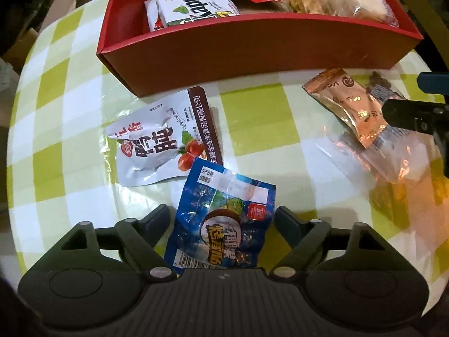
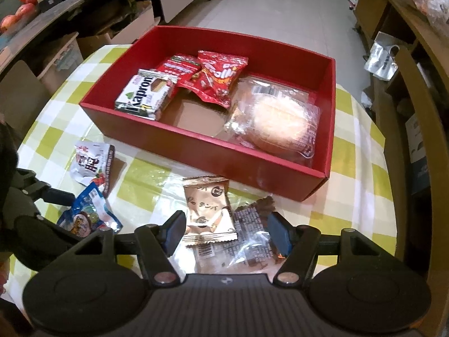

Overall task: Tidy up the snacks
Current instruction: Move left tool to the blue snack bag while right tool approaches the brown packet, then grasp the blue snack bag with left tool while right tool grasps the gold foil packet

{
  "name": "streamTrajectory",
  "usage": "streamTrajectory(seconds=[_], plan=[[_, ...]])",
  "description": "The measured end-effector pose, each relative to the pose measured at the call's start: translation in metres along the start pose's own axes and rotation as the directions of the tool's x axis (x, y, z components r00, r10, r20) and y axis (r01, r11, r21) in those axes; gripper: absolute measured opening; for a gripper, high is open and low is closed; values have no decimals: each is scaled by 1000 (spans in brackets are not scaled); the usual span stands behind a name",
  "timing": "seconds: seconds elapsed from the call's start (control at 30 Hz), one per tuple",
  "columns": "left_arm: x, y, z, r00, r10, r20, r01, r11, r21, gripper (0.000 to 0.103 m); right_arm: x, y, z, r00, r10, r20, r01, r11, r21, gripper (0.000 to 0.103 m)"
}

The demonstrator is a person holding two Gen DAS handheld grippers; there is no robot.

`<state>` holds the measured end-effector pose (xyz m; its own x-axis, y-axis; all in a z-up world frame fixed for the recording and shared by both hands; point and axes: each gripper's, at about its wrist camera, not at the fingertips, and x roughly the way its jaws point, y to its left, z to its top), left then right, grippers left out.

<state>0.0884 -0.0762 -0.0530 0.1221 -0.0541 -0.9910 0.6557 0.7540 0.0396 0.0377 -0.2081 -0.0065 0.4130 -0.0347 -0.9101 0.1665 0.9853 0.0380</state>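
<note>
Left gripper (image 1: 224, 216) fingers wide, straddling blue coconut-candy packet (image 1: 221, 219) flat on tabletop (image 1: 252, 112); right gripper (image 2: 227, 230) fingers parted around brown packet (image 2: 209, 213). Lower fully, then pinch mid-packet.

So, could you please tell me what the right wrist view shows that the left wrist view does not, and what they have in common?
Only the right wrist view shows the red box's far wall, the whole wrapped bun inside it, and the room beyond: the tiled floor and a wooden chair.

Only the left wrist view shows the blue packet close up, lying between the open left tongs.

Both show the red box holding the Kapron wafer pack, the white pouch, the copper packet and the checked tablecloth.
</note>
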Motion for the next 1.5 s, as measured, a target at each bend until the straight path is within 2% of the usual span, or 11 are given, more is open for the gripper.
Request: streamTrajectory(seconds=[0.1,0.53,0.67,0.77,0.83,1.03,1.07,1.13,1.2,1.3,1.5], plan=[[-4,-7,2,1000,-9,7,9,1000,-1,79,7,-4,3,1000,-6,-10,6,1000,11,70],[-10,-5,-4,1000,-22,-10,22,999,-27,78,47,26,18,999,14,-44,-17,997,-70,70],[-3,-1,4,999,-25,-22,24,999,-22,78,61,25,21,998,15,-66,-18,999,-40,71],[-2,5,8,999,-26,-24,26,999,-26,79,63,24,22,996,44,-75,-45,999,-12,85],[-1,7,11,999,-26,-25,25,999,-23,80,67,21,21,993,71,-92,-69,997,18,103],[1,5,6,999,-22,-31,21,999,-28,86,73,32,15,995,-28,-101,19,996,-89,103],[2,7,4,999,-25,-34,24,999,-34,87,71,30,15,995,-23,-97,14,996,-88,102],[5,10,3,999,-25,-32,24,999,-35,87,65,24,17,997,-2,-82,-4,998,-61,73],[7,11,2,999,-26,-32,25,999,-37,86,60,16,19,997,0,-75,-2,1000,-26,52],[4,10,2,999,-30,-22,29,999,-32,79,58,16,15,998,0,-67,-3,999,-45,49],[-1,7,3,1000,-3,-23,2,999,-41,78,51,17,13,997,4,-71,-7,999,-36,47]])
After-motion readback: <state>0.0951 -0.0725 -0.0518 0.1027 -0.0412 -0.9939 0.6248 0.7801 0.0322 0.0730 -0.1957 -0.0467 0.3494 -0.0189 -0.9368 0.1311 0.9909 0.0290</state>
